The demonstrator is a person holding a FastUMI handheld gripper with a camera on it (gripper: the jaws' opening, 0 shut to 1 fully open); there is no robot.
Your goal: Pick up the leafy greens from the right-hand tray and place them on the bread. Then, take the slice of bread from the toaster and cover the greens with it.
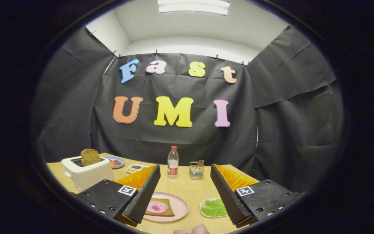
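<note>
**Insp. A:** Status of the gripper (183,191)?

**Insp. B:** Fingers spread wide, nothing between the pads, no contact w/ anything. It hangs above the table (187,188), looking level toward the back wall.

**A:** Location of the leafy greens (213,208)?

**B:** In the small white tray (203,213), low down, just inside the right finger (226,195); that finger covers the tray's right part. Greens lie flat, a single light-green leaf as far as I can tell. Long axis not readable; too much is hidden.

**A:** And the target?

**B:** Pink plate (179,208) by the left finger (143,196), w/ a dark slice of bread (166,213) on it and a pink round of something on top. Plate and tray sit near each other, a strip of bare table between.

**A:** Second slice?

**B:** Toast (90,157) stands upright in the white toaster (86,174), beyond the left finger, well apart from the tray.

**A:** Key relation for the coming move?

**B:** My judgement: greens are off-centre, right of the gap's midline and below. Gripper needs to shift right and dip before closing. Risk: the thin leaf lies flat, so the pads may catch the tray rim instead.

**A:** Progress?

**B:** Step one not yet done; greens untouched in the tray.
</note>
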